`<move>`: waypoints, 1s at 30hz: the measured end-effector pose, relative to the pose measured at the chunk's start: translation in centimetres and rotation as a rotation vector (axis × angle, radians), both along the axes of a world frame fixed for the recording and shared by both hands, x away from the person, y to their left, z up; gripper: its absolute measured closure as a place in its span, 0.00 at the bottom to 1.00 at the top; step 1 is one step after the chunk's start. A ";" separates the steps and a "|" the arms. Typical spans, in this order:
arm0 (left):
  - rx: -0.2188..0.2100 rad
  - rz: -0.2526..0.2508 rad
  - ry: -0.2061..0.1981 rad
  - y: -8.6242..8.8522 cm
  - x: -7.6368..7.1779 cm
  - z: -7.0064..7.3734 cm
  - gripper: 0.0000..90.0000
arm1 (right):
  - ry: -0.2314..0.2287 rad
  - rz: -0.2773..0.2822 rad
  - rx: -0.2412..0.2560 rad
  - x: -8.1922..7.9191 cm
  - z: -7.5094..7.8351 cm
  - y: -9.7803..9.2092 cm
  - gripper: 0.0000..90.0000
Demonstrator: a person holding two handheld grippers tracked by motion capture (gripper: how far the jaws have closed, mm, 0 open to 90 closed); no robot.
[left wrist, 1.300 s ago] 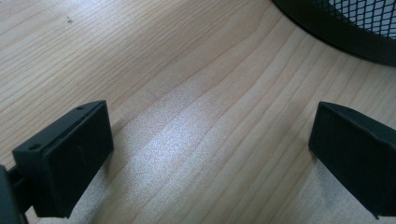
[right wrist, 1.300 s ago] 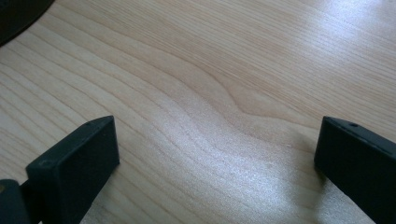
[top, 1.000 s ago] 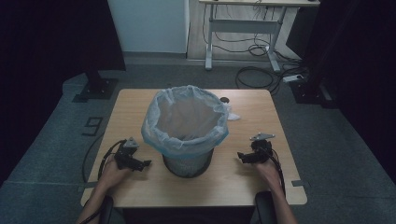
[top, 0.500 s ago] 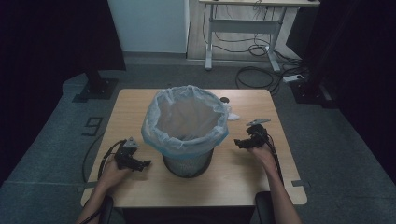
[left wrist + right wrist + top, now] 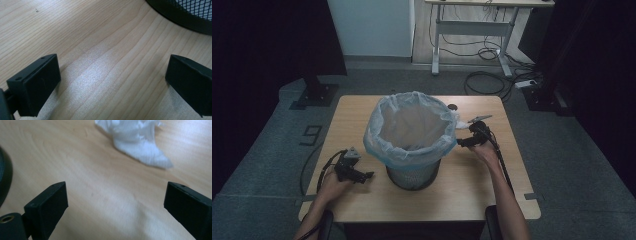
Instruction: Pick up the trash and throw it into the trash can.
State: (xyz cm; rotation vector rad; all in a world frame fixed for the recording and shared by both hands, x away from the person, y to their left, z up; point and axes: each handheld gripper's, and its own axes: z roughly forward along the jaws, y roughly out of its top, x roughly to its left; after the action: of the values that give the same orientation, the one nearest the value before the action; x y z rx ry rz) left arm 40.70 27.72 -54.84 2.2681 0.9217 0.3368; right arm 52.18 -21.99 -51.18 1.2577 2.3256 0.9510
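A black mesh bin [image 5: 412, 172] lined with a pale plastic bag [image 5: 409, 125] stands at the middle of the wooden table [image 5: 362, 115]. A crumpled white tissue [image 5: 460, 123] lies on the table just right of the bin; the right gripper view has the tissue [image 5: 140, 142] ahead of the jaws. My right gripper [image 5: 463, 142] [image 5: 117, 205] is open, low over the wood, a short way short of the tissue. My left gripper [image 5: 364, 176] [image 5: 112, 85] is open at the bin's near left, with bare wood between its jaws and the bin's base [image 5: 185, 15] ahead.
A small dark round object [image 5: 452, 106] sits on the table behind the bin. On the floor beyond are a black stand base [image 5: 314, 92], a desk frame [image 5: 472, 30] and loose cables [image 5: 487, 82].
My right gripper has moved forward along the bin's right side toward the tissue. The left gripper has stayed put.
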 end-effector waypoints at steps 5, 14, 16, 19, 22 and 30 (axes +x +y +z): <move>0.000 0.000 0.000 0.0 0.0 0.0 0.00 | -0.010 -0.016 0.000 2.0 0.1 0.8 0.10; 0.000 0.000 0.000 0.0 0.0 0.0 0.00 | -0.013 -0.039 0.012 6.1 -0.6 2.5 0.14; 0.000 0.000 0.000 0.0 0.0 0.0 0.00 | -0.010 -0.050 0.020 6.7 -1.0 2.8 0.14; 0.000 0.000 0.000 0.0 0.0 0.0 0.00 | -0.010 -0.059 0.015 7.5 -1.5 3.3 0.14; 0.000 0.000 0.000 0.0 0.0 0.0 0.00 | -0.011 -0.068 0.016 8.0 -1.8 3.5 0.14; 0.000 0.000 0.000 0.0 0.0 0.0 0.00 | -0.023 -0.068 -0.010 9.4 -2.6 4.5 0.32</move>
State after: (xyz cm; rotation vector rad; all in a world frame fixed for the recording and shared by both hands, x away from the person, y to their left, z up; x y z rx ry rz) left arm 40.69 27.72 -54.84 2.2680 0.9216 0.3363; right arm 61.59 -17.52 -53.80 1.3062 2.2517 0.9254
